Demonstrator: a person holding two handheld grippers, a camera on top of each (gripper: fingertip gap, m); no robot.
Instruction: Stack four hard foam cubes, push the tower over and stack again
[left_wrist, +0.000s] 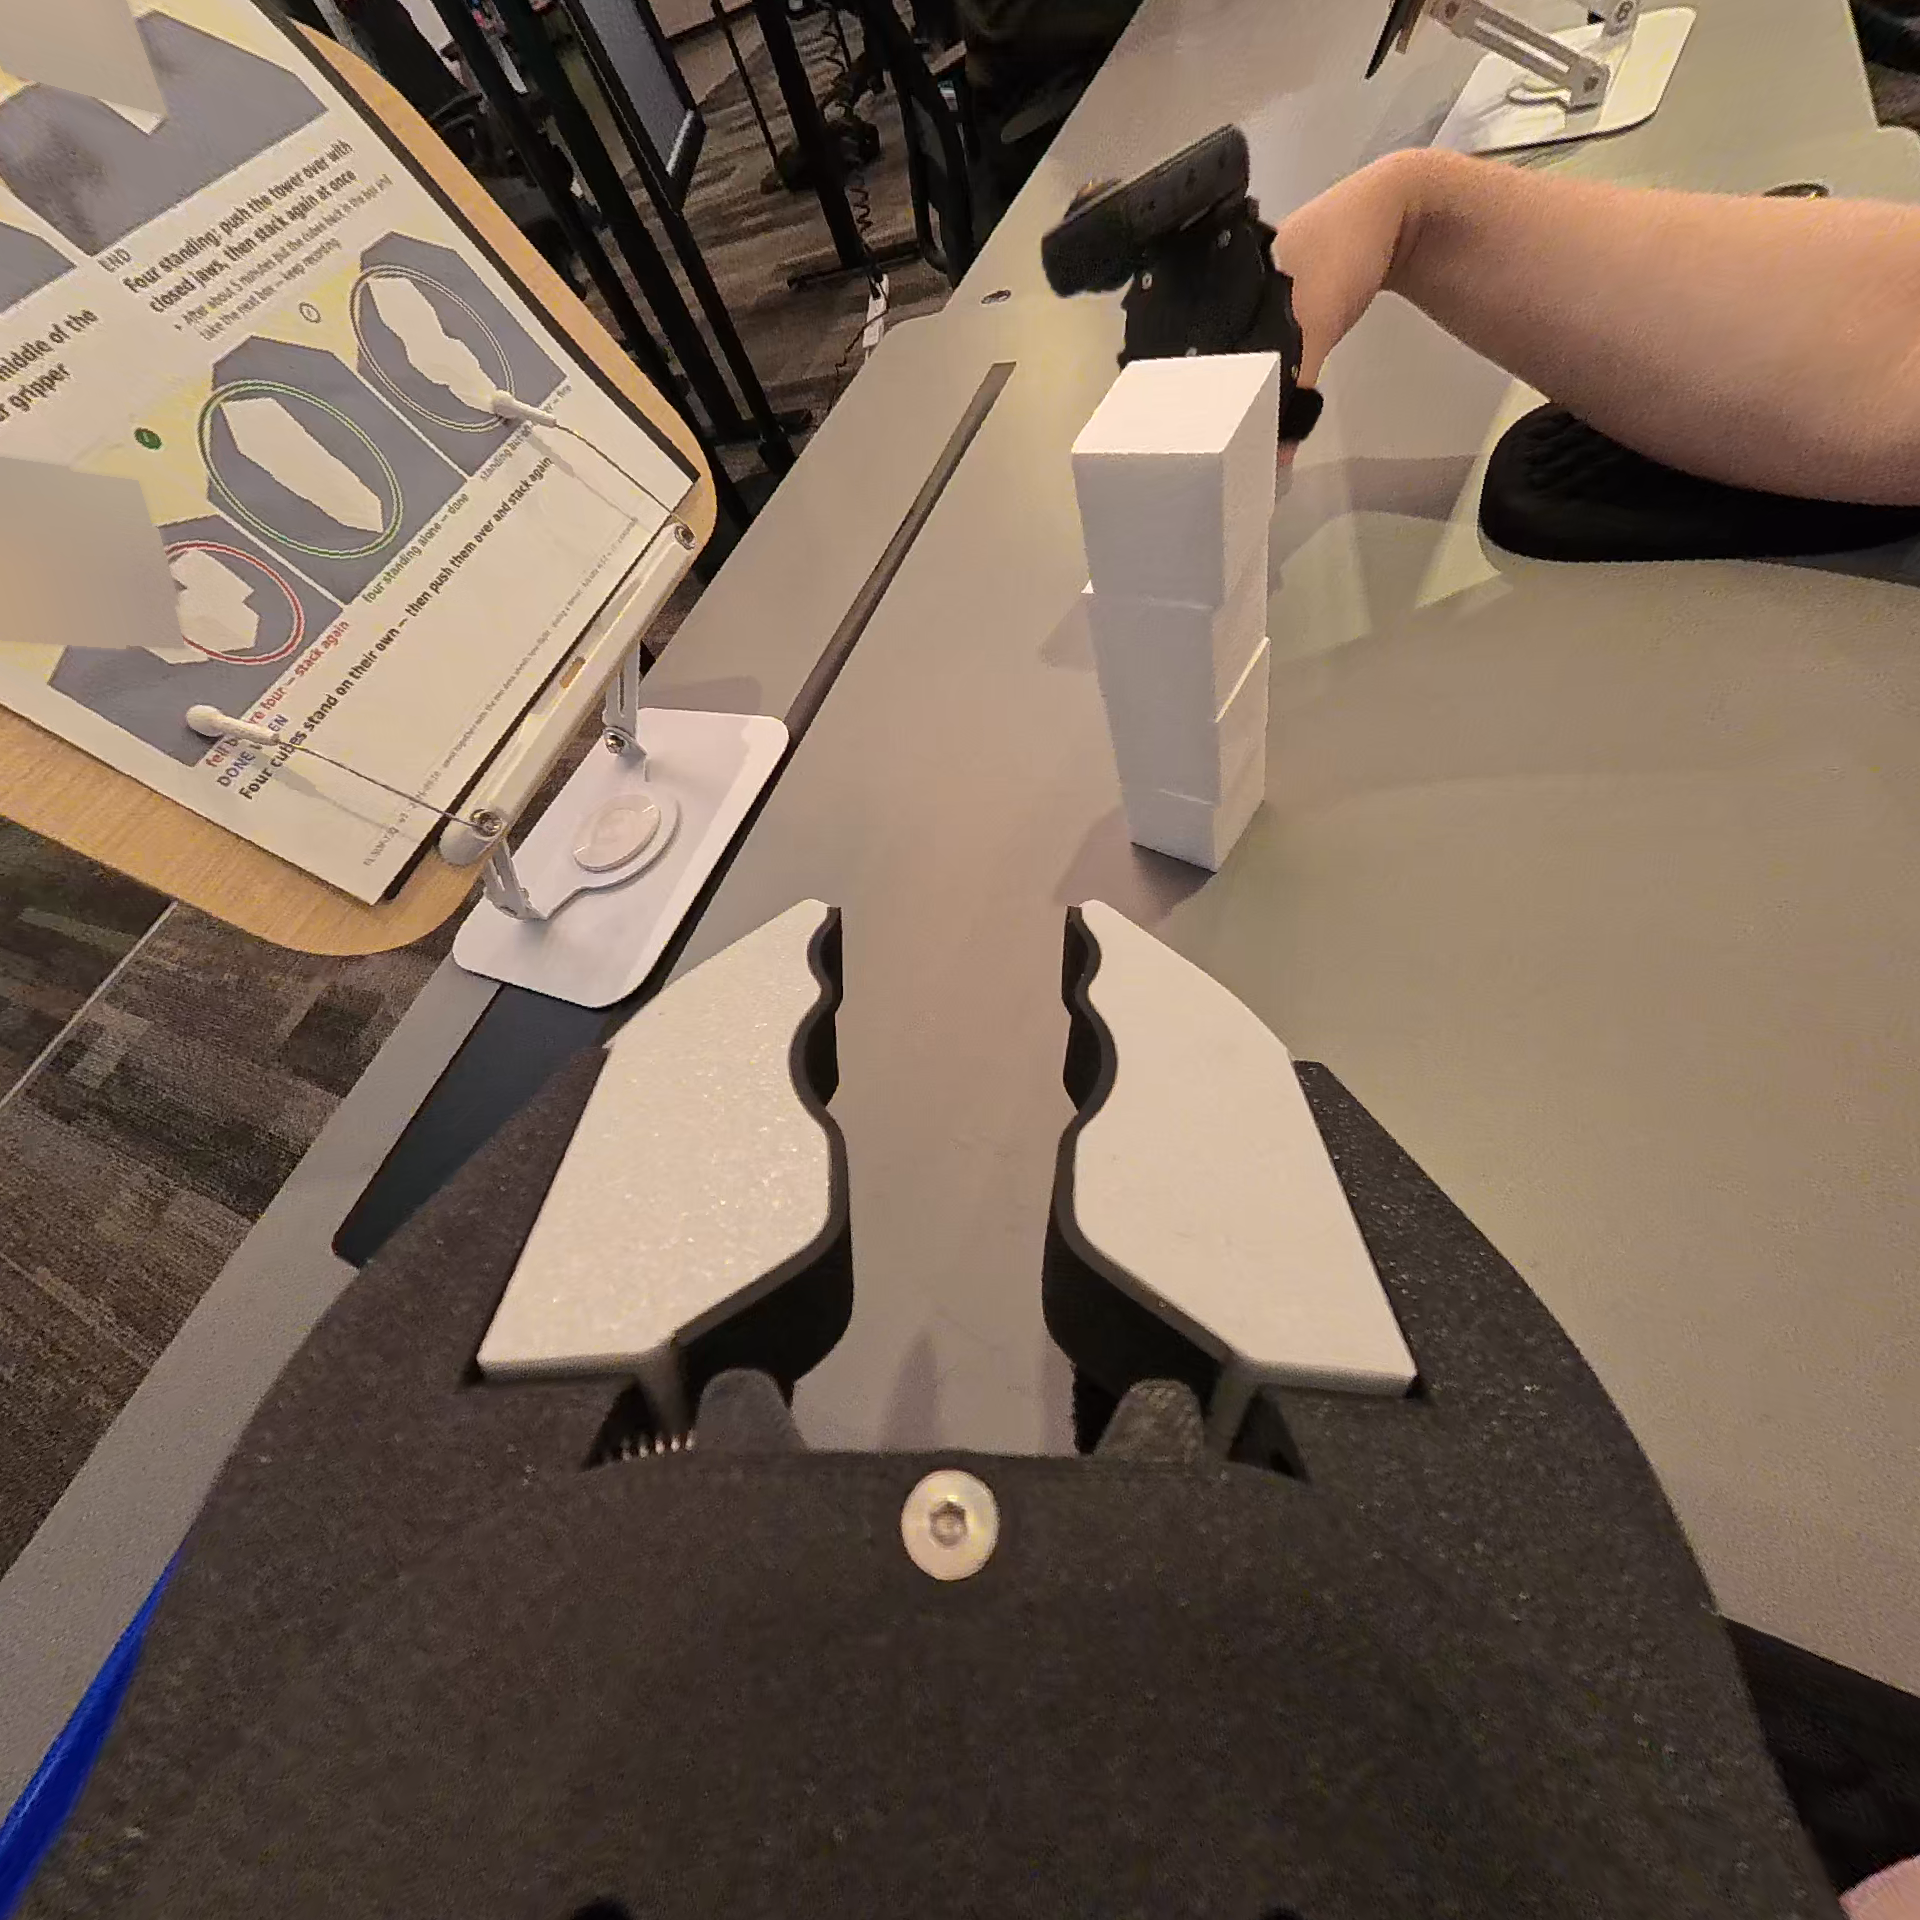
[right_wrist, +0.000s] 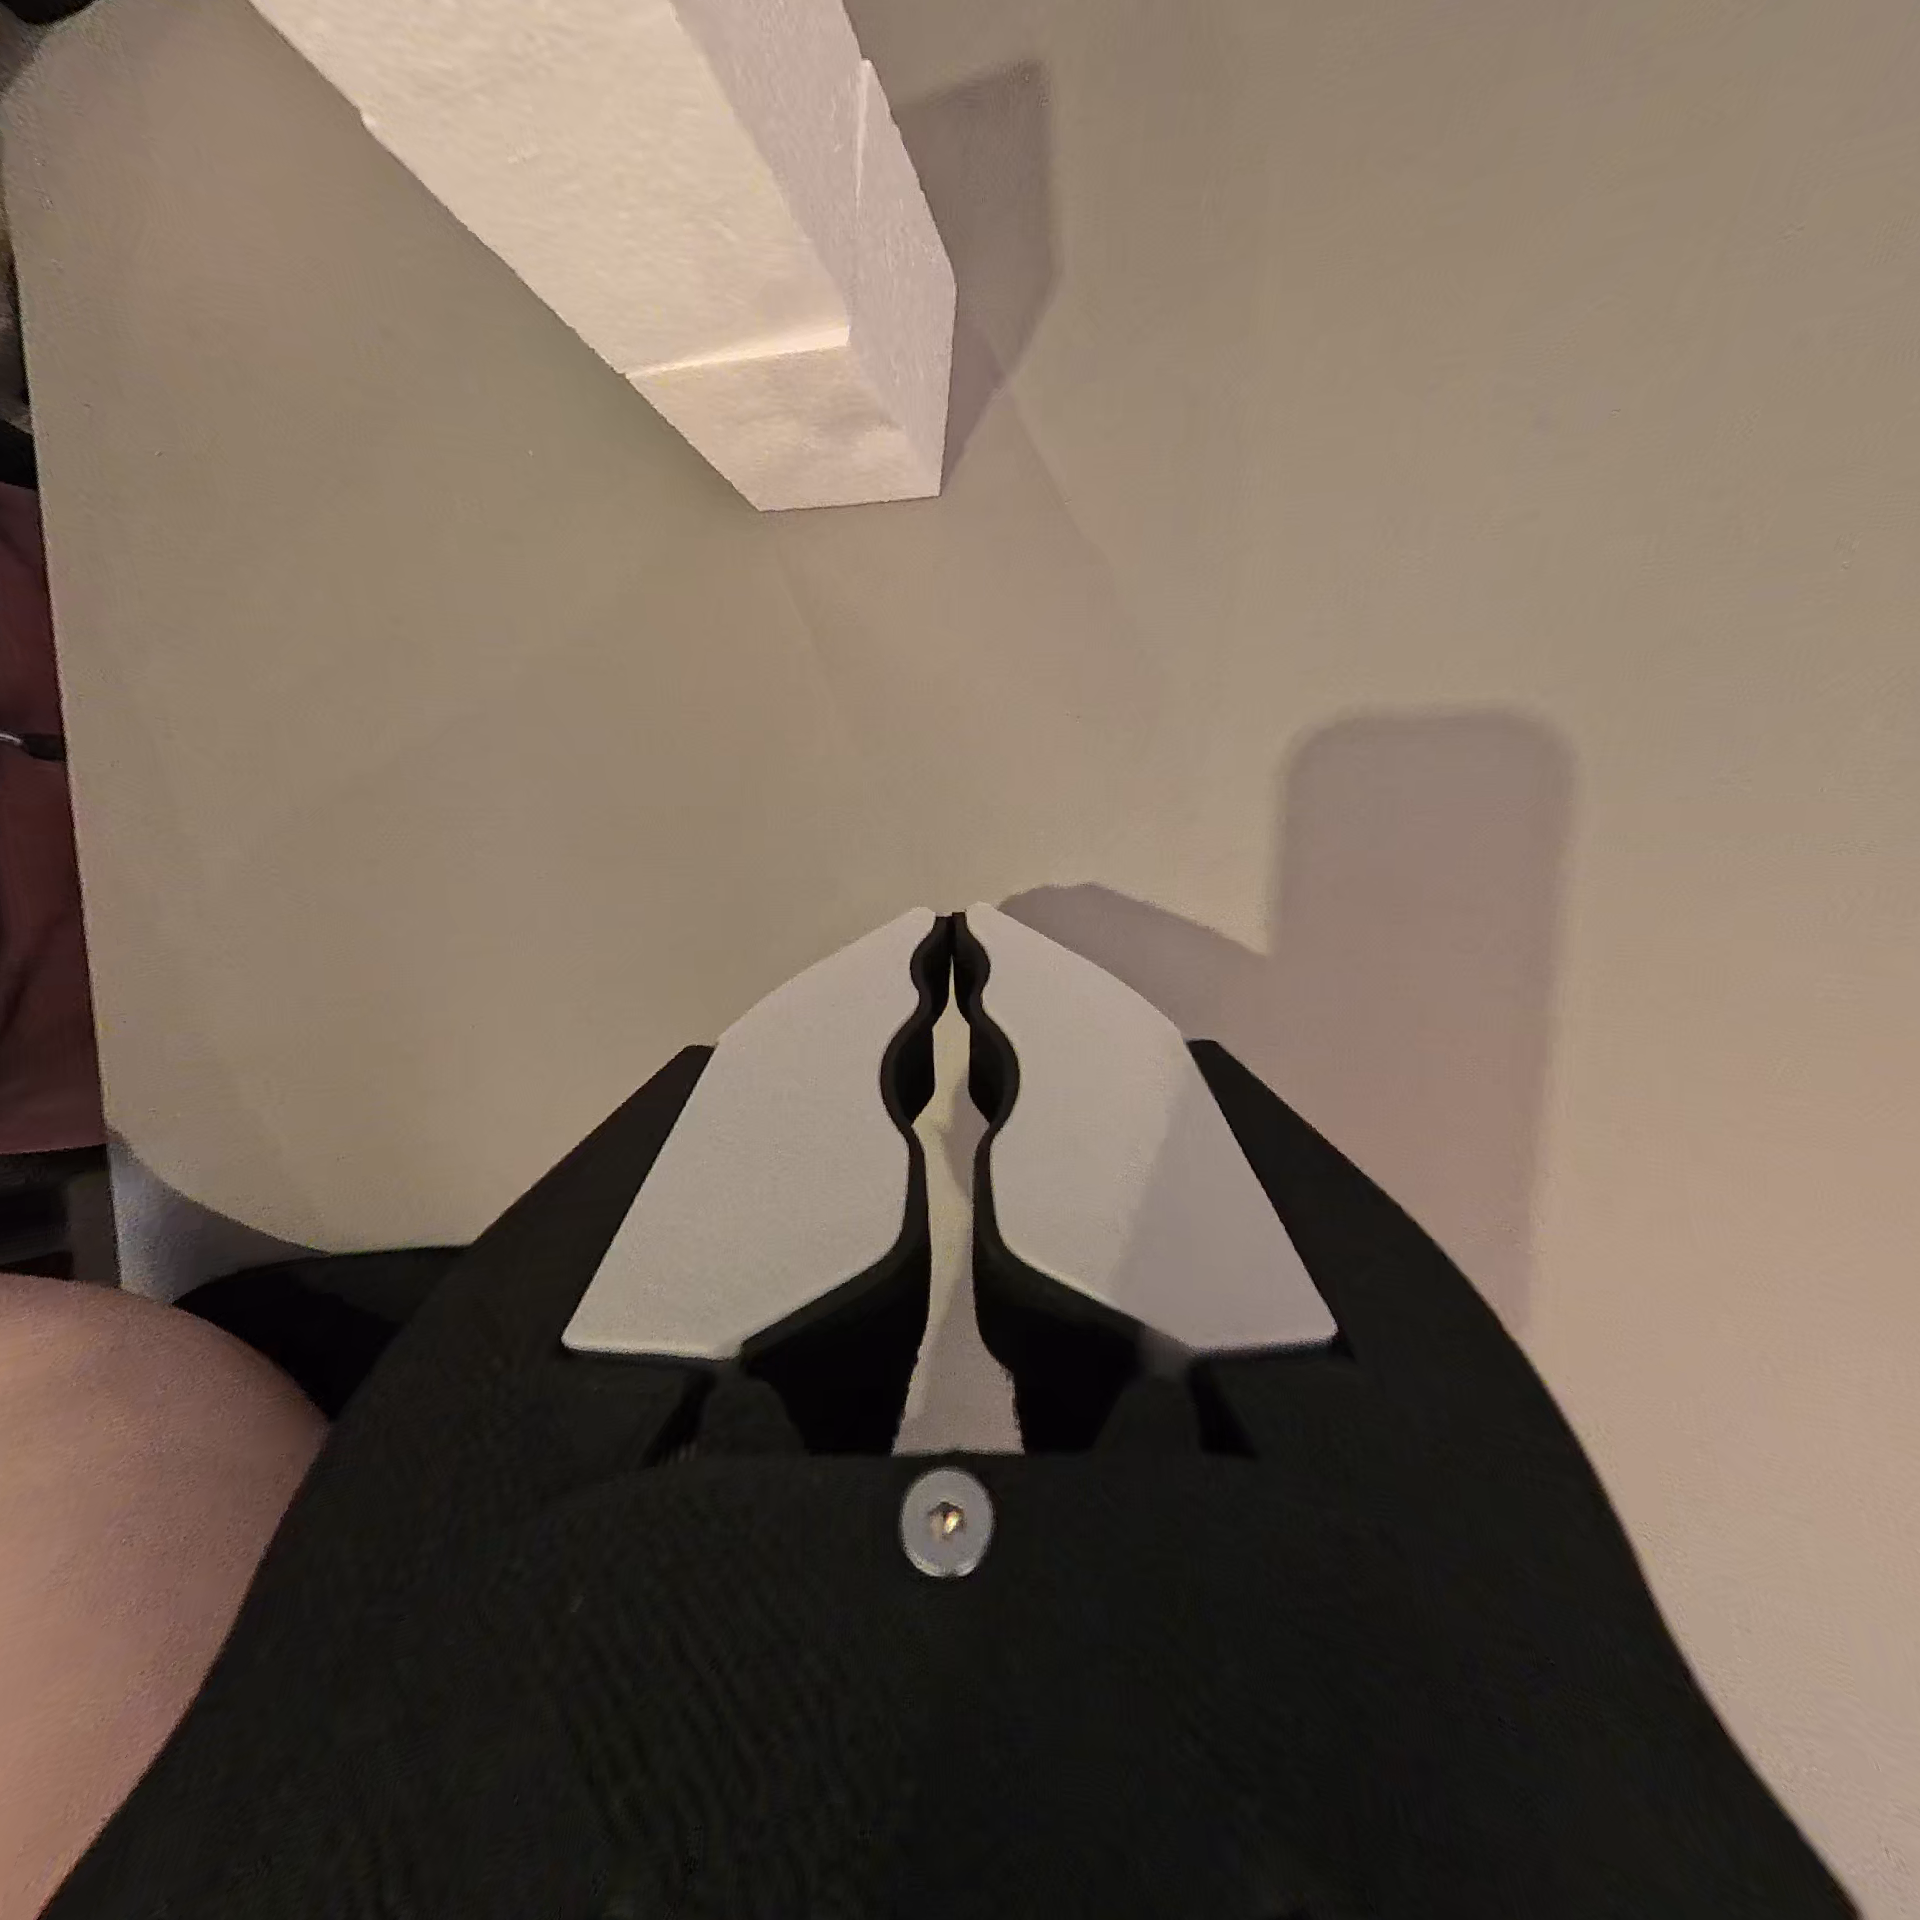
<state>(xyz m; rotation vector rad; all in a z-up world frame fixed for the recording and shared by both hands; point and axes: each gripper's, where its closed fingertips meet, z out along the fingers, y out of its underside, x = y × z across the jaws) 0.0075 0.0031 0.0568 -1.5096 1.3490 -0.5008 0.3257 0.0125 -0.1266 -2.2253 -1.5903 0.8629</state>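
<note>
- Tower (left_wrist: 1179, 613) of 4 white foam cubes stands upright at frame centre.
- Left gripper (left_wrist: 948, 935) spread, empty, low in frame.
- Right gripper (right_wrist: 948, 916) pressed together, empty.

The tower of foam cubes (left_wrist: 1179, 613) stands on the table (left_wrist: 1558, 935), ahead of the left gripper (left_wrist: 951, 914) and a little right of its parted jaws. Behind the tower, near its top, is the right gripper (left_wrist: 1195, 281). A stand with an instruction sheet (left_wrist: 343, 499) sits ahead and left of the jaws, at the table's edge. In the right wrist view the tower (right_wrist: 727, 239) lies ahead and left of the right gripper's (right_wrist: 953, 914) meeting tips.
</note>
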